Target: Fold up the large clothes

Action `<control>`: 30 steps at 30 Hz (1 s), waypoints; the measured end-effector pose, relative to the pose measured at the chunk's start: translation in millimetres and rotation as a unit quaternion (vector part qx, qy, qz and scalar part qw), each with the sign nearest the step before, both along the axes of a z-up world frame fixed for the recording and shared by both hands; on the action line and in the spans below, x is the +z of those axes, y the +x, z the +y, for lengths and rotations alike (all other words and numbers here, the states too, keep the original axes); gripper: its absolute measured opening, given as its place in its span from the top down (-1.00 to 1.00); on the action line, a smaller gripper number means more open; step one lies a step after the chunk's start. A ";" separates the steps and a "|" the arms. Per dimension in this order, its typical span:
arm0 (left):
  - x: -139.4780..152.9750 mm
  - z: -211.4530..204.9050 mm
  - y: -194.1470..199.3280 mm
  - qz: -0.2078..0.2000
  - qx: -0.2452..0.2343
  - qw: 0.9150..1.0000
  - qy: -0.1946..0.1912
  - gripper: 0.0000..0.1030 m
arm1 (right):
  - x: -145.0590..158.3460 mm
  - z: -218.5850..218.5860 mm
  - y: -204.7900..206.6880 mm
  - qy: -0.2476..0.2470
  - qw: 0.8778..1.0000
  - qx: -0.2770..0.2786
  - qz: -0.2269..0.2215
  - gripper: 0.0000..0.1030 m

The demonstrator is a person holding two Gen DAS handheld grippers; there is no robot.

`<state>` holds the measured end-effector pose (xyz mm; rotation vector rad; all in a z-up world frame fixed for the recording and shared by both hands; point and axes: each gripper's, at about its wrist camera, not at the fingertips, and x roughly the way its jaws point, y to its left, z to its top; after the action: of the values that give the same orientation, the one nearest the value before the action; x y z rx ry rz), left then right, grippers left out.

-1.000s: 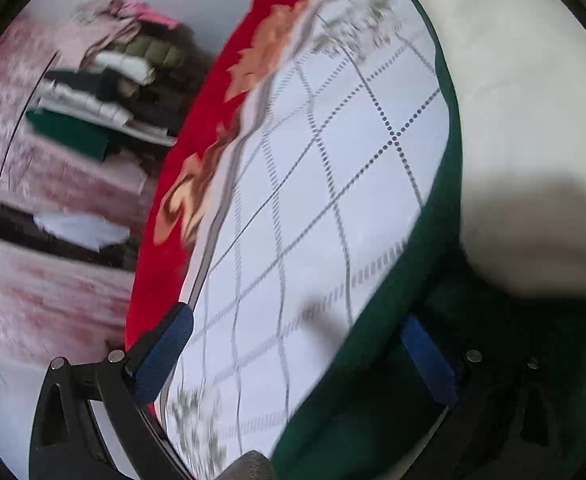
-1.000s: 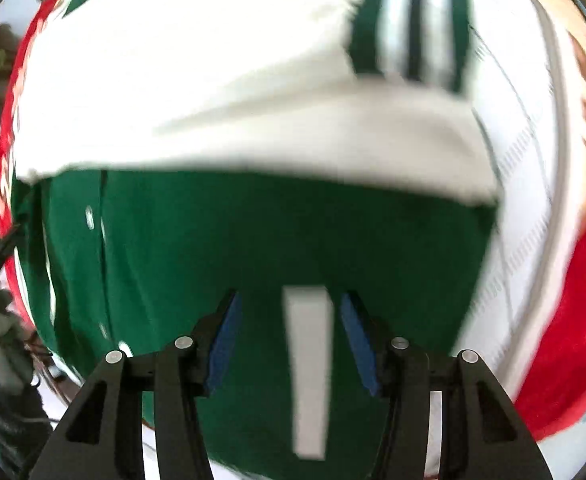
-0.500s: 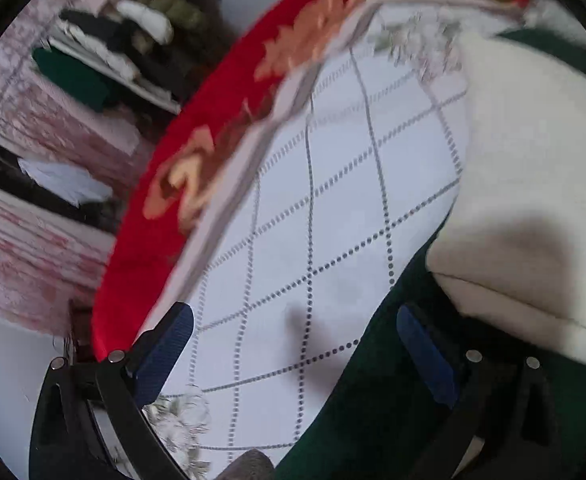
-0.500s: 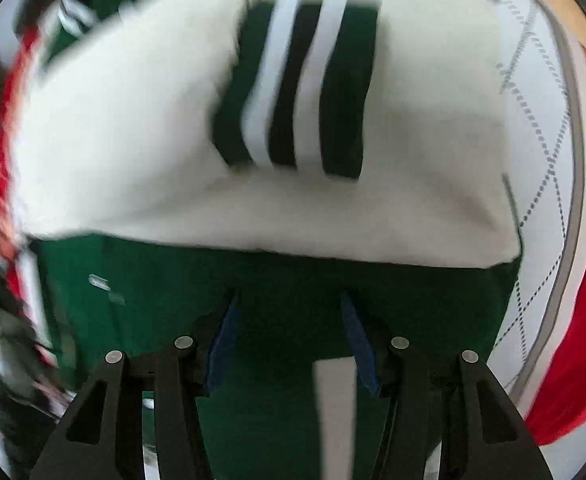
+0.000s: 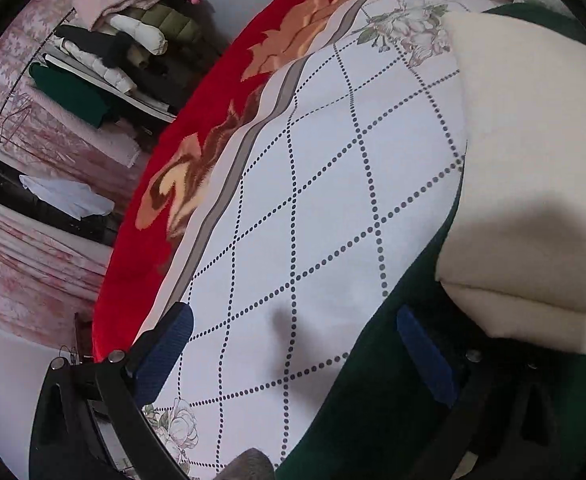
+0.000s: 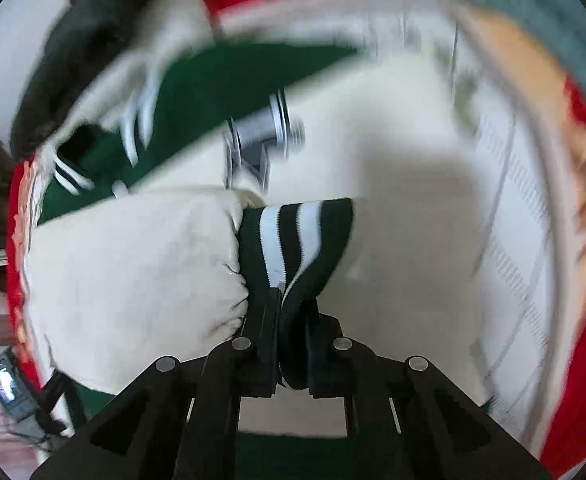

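On a bed, we fold a green-and-cream jacket [image 5: 533, 168]. At left, our left gripper [image 5: 293, 356] hangs with jaws wide and empty over the dotted sheet [image 5: 333, 200], one pad above the jacket's green hem; a red blanket [image 5: 197, 128] borders the sheet, with a clothes pile [image 5: 125, 40] beyond. At right, our right gripper [image 6: 283, 296] has its jaws clamped on the striped cuff [image 6: 297, 236], the cream sleeve [image 6: 133, 264] bunched beside it. We judge the sleeve fold is in hand: next, the cuff should be carried across the body and laid flat. Open sheet lies at the left hem and to the cuff's right, giving room; the far view is blurred.
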<state>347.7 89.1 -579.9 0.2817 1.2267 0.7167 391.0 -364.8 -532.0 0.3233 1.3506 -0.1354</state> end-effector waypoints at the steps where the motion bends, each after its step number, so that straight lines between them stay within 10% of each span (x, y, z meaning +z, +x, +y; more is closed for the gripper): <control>1: 2.1 -2.9 -0.8 0.000 0.000 1.000 0.002 -1.00 | -7.1 -0.3 4.8 0.006 1.000 0.002 0.017 0.81; 6: 39.3 -34.6 -16.6 -0.029 -0.013 0.999 -0.012 -1.00 | -19.2 -7.6 14.0 0.022 0.997 0.026 0.069 0.56; 11: 95.1 -97.1 -52.5 -0.074 -0.035 0.996 -0.041 -1.00 | 16.6 -14.4 -6.9 0.032 0.998 0.046 0.038 -0.31; 20: 127.3 -212.4 -120.8 -0.054 -0.048 0.996 -0.058 -1.00 | 22.0 -56.7 -110.2 0.063 0.993 0.070 0.078 -0.36; 30: 81.1 -414.6 -187.3 0.112 -0.124 0.986 -0.018 -1.00 | 8.7 -197.3 -208.2 0.044 0.978 0.093 0.179 -0.37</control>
<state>160.4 -325.5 -498.8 0.4869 1.3873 0.4555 182.9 -562.1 -523.2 0.2518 1.7403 0.0258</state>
